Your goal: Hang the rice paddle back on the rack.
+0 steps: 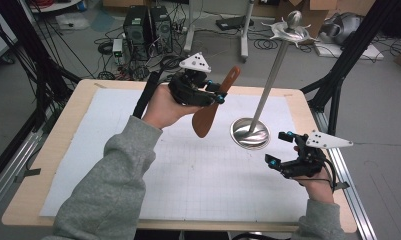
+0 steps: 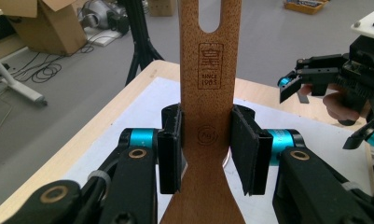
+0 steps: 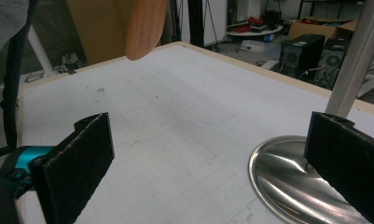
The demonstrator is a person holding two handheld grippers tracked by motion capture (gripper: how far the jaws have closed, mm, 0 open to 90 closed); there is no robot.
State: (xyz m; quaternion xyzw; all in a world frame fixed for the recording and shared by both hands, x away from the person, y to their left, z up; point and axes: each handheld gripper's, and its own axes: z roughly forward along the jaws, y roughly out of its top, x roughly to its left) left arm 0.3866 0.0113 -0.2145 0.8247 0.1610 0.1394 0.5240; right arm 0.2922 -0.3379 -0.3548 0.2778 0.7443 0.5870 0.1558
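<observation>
My left gripper (image 2: 207, 149) clamps the wooden spatula (image 2: 208, 84) at its neck, both pads pressed on it, holding it upper centre above the table (image 1: 63, 145). My right gripper (image 3: 208, 158) at lower right stands wide open, holding nothing, beside the steel stand (image 1: 250, 132)

Wide open white gridded mat (image 1: 163, 180) across the table's left and near side, nothing to dodge there. Toward the right edge, the tall steel stand with its round mirror-bright base (image 1: 250, 133) blocks the way; the raised brown wooden spatula (image 1: 214, 104) hangs just beside its pole.
</observation>
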